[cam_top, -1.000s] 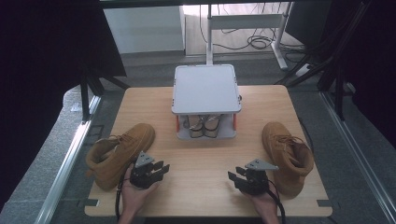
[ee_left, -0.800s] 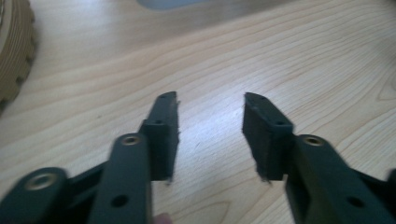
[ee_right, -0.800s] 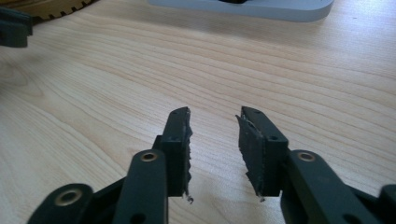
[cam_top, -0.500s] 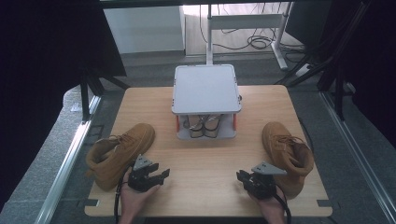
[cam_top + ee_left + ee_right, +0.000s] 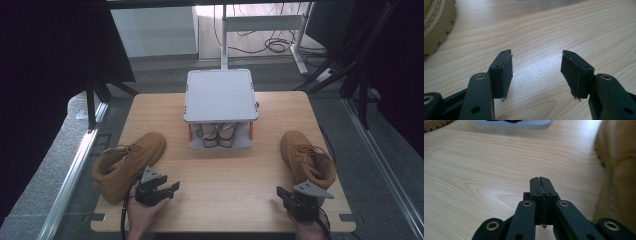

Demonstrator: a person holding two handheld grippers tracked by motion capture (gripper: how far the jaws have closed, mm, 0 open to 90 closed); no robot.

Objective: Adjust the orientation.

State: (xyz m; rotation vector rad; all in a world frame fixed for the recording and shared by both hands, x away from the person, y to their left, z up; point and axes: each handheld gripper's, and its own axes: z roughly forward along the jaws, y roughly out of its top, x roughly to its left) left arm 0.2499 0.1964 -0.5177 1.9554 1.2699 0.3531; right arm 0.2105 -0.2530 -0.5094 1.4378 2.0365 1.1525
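Two tools hovering beside a pair of tan boots, nothing yet in hand

On the left of the wooden counter (image 5: 220, 175), the left boot (image 5: 127, 164) is lying on its side, toe toward the middle and ankle opening toward the near-left corner, its ridged sole (image 5: 436, 27) showing at the edge of the left gripper view. The left tool (image 5: 167, 189) is hanging just beside it, above bare wood; its jaws have just been opening and are now standing well apart with nothing between them. In the middle, at the far edge, a grey two-tier rack (image 5: 221, 95) is sheltering another pair of shoes (image 5: 216, 135) on its lower shelf. At the right, the right boot (image 5: 306, 161) is standing upright on its sole, toe pointing away from the person. The right tool (image 5: 281, 193) is sitting just beside the boot's heel; its jaws have just been closing and are now meeting pad to pad (image 5: 541, 192), gripping nothing.

Judging from this, the work in hand is taking up the boots, probably for the rack. To do it well, the left tool should be turning toward the boot's collar, where thin leather fits between the pads better than the thick sole. The right tool needs opening again before approaching its boot, and should be taking the collar from above so the boot is hanging level when lifted
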